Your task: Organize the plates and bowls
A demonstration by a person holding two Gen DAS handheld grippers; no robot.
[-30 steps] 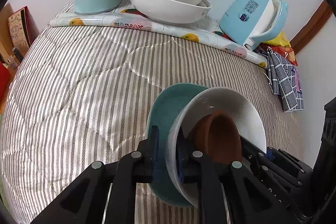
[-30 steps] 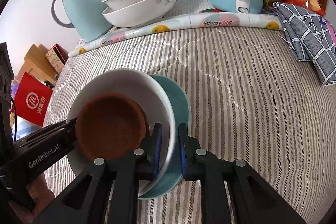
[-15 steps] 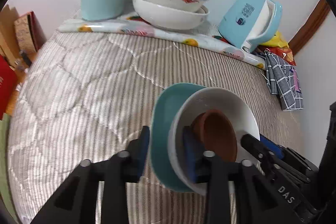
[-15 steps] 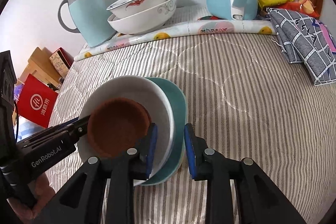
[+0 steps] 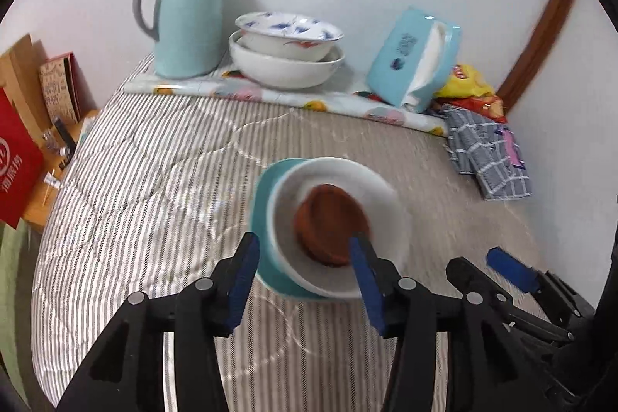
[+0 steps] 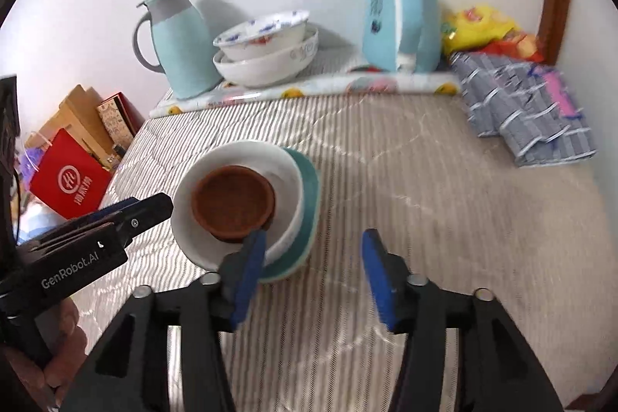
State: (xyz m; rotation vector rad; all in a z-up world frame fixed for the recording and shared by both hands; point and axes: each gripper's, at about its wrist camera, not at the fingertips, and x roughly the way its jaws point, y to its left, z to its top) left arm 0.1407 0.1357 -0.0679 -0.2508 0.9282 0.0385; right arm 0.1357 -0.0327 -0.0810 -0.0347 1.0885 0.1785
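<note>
Left to right, as we see it. Far left, off the edge of the bed (image 5: 146, 188): a red bag (image 6: 69, 180) and cardboard boxes (image 6: 83, 114). At the back, on a fruit-print cloth (image 5: 270, 95), a pale blue thermos jug (image 5: 189, 14) stands upright; just beside it sit two white patterned bowls (image 5: 287, 53), one nested in the other. Next comes a light blue kettle (image 5: 409, 60), then a yellow snack packet (image 5: 467, 83) and a folded grey checked cloth (image 5: 486, 157) near the wall.

Mid-bed, on the striped quilt, rests the stack: teal plate (image 5: 262, 219) at the bottom, white bowl (image 5: 340, 188) on it, brown bowl (image 5: 332, 219) inside that.

Our left gripper (image 5: 305, 277) has its jaws spread wide, straddling the near rim of the stack and gripping nothing. Our right gripper (image 6: 313, 277) is likewise wide apart and empty, its left finger in front of the stack's near rim, its right finger over bare quilt. Motion blur softens both views.
</note>
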